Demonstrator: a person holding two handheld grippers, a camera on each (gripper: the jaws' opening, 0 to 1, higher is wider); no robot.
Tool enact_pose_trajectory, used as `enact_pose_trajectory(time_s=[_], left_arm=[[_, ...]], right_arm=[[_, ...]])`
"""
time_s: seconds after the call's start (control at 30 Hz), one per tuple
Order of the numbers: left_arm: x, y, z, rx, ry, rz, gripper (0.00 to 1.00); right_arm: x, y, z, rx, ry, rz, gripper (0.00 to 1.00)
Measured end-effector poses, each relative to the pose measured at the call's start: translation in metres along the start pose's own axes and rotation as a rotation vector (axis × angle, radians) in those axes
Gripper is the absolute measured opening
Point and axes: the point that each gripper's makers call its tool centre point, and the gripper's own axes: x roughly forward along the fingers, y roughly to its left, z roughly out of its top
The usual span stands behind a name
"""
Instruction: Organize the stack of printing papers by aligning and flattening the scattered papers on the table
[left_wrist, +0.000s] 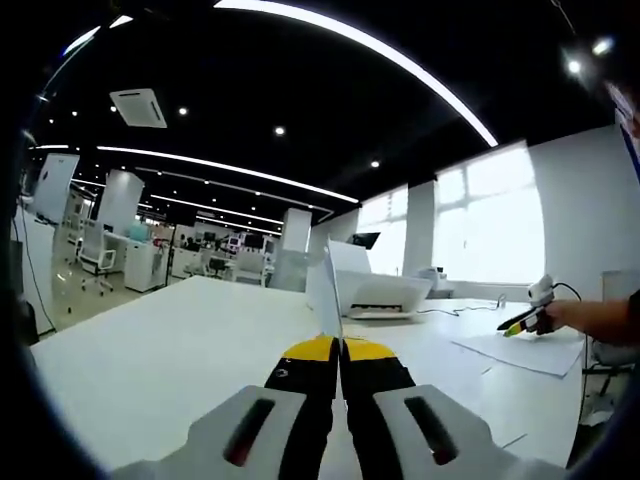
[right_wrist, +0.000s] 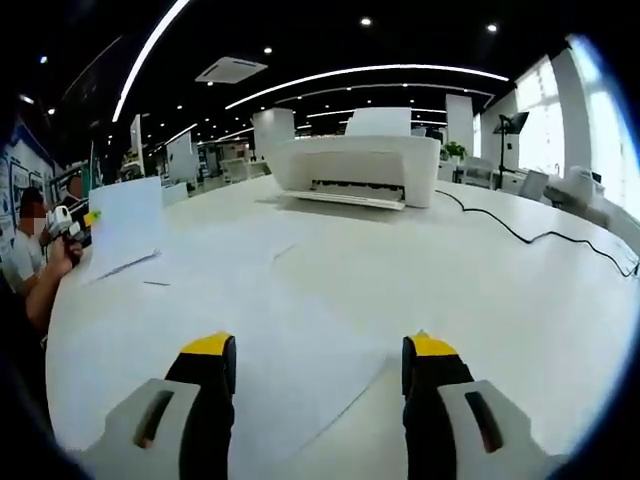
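Left gripper (left_wrist: 338, 352) had its yellow-tipped fingers pressed together on a sheet of paper (left_wrist: 328, 290), held on edge and rising thin from between the tips. In the left gripper view, the white table (left_wrist: 150, 350) stretched ahead, with a white printer (left_wrist: 375, 290) beyond the held sheet. Farther right, the right gripper (left_wrist: 528, 318) sat over flat papers (left_wrist: 525, 350) on the table, an arm behind it.

Right gripper (right_wrist: 320, 362) had its fingers wide apart, nothing between them, low over a loose sheet (right_wrist: 300, 330) lying flat on the table (right_wrist: 520, 310). More sheets spread ahead toward the printer (right_wrist: 360, 165), edges not lined up. A black cable (right_wrist: 520, 235) ran across the table on the right. At far left, the left gripper (right_wrist: 88, 218) held the upright sheet (right_wrist: 125, 220), its lower edge near the table; touching or not could not be told.
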Motion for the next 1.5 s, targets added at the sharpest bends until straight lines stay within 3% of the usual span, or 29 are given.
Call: enact_pose_trajectory(time_s=[0.4, 0.63, 0.93, 1.23, 1.33, 1.5], left_arm=[[0.0, -0.001, 0.0, 0.001, -0.001, 0.0, 0.07], [-0.001, -0.001, 0.001, 0.0, -0.004, -0.001, 0.07], [-0.001, -0.001, 0.001, -0.001, -0.005, -0.002, 0.07], [-0.001, 0.0, 0.002, -0.002, -0.007, -0.001, 0.07], [-0.001, -0.001, 0.002, -0.002, -0.007, -0.002, 0.07], [-0.001, -0.001, 0.001, -0.003, -0.006, -0.002, 0.07]], right_arm=[[0.004, -0.002, -0.004, 0.012, -0.001, -0.005, 0.62], [0.005, -0.004, -0.007, -0.049, 0.004, -0.029, 0.6], [0.006, -0.005, -0.007, -0.05, -0.006, -0.028, 0.57], [0.007, 0.0, -0.006, -0.058, -0.013, -0.006, 0.49], [0.006, 0.004, -0.006, -0.06, -0.013, 0.006, 0.38], [0.006, 0.006, -0.005, -0.051, -0.02, 0.02, 0.3]])
